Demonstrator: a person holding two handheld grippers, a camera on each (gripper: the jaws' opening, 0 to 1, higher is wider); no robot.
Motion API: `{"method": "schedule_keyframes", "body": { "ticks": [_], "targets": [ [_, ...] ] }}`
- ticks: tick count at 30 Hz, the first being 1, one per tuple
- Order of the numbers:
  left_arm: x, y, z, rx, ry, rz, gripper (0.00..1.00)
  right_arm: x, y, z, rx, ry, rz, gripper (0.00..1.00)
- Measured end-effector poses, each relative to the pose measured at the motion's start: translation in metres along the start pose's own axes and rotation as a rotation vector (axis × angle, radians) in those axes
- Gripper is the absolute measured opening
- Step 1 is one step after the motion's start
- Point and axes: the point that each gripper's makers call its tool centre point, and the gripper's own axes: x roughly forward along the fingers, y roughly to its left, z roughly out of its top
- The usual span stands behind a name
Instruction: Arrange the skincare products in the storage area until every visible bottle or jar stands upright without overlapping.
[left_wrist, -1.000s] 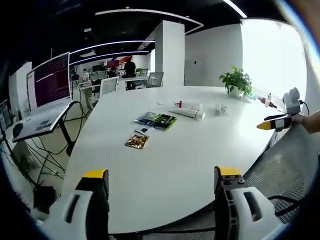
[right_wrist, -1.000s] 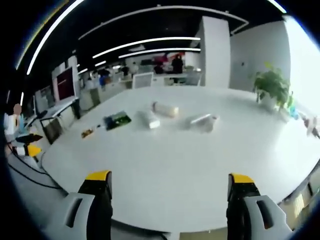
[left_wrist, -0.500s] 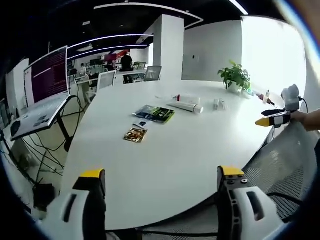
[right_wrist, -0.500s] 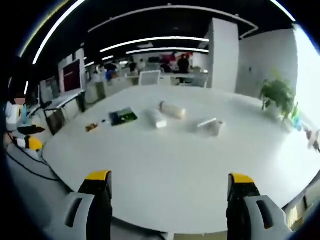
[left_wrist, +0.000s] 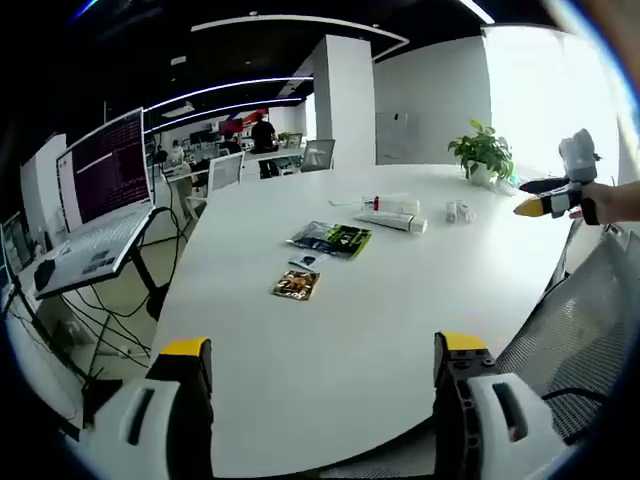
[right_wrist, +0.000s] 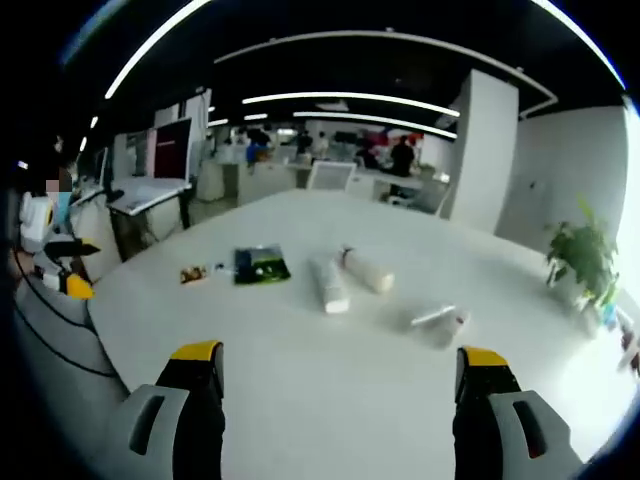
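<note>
Skincare items lie on a big white table. A white tube and a pale bottle with a red band lie on their sides, with small clear bottles to their right. In the right gripper view the tube, the bottle and the small bottles also lie flat. My left gripper is open over the near table edge, far from them. My right gripper is open and holds nothing; it also shows at the right.
A dark green packet, a small gold sachet and a tiny sachet lie mid-table. A potted plant stands at the far edge. A laptop on a stand is left of the table, a mesh chair to the right.
Both views have shifted with the hands. In the left gripper view the right gripper sits slightly higher. The products on the table have not moved, and both grippers stay open.
</note>
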Motion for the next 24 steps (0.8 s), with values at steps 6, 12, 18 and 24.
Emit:
{"method": "schedule_keyframes", "body": {
  "ticks": [6, 12, 18, 24],
  "targets": [
    [0.0, 0.001, -0.002, 0.021, 0.007, 0.002, 0.82, 0.017, -0.001, 0.01, -0.015, 0.005, 0.028, 0.99],
    [0.0, 0.002, -0.002, 0.022, 0.008, 0.011, 0.79, 0.03, -0.001, 0.011, -0.048, 0.048, 0.068, 0.99],
    [0.001, 0.002, -0.007, 0.014, 0.03, 0.005, 0.81, 0.047, 0.002, 0.012, -0.063, 0.092, 0.112, 0.99],
    [0.001, 0.005, -0.009, 0.004, 0.039, 0.017, 0.8, 0.07, -0.001, 0.004, -0.067, 0.158, 0.147, 0.94]
  ]
}}
